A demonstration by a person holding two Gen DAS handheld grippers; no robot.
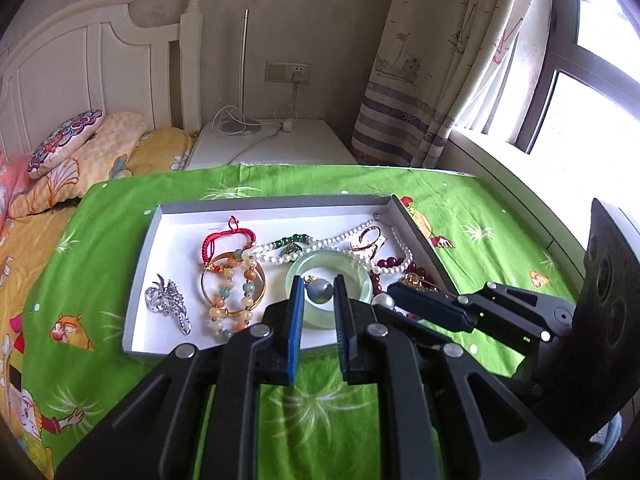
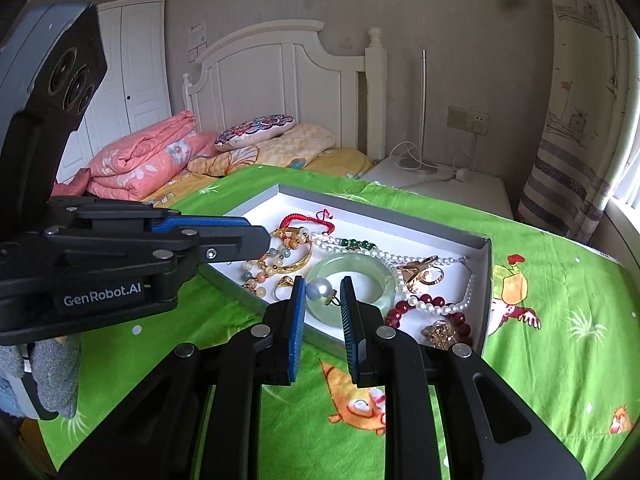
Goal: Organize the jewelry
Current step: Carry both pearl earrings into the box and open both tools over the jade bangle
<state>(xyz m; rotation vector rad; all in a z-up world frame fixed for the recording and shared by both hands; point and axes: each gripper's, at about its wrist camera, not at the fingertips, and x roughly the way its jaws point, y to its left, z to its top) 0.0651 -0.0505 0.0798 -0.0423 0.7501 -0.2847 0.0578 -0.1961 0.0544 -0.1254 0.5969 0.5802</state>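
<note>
Each narrowly parted gripper pinches a pearl earring: the left gripper (image 1: 318,294) a grey one (image 1: 319,293), the right gripper (image 2: 322,292) a white one (image 2: 319,289), above the jewelry tray (image 1: 140,276).

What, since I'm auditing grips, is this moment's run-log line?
left gripper: shut on grey pearl | right gripper: shut on white pearl | jade bangle: in tray

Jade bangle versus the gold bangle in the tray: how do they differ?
The jade bangle is pale green and thick; the gold bangle is yellow metal and thin. A beaded bracelet lies across the gold bangle, not the jade bangle. Both are round and lie flat in the tray.
</note>
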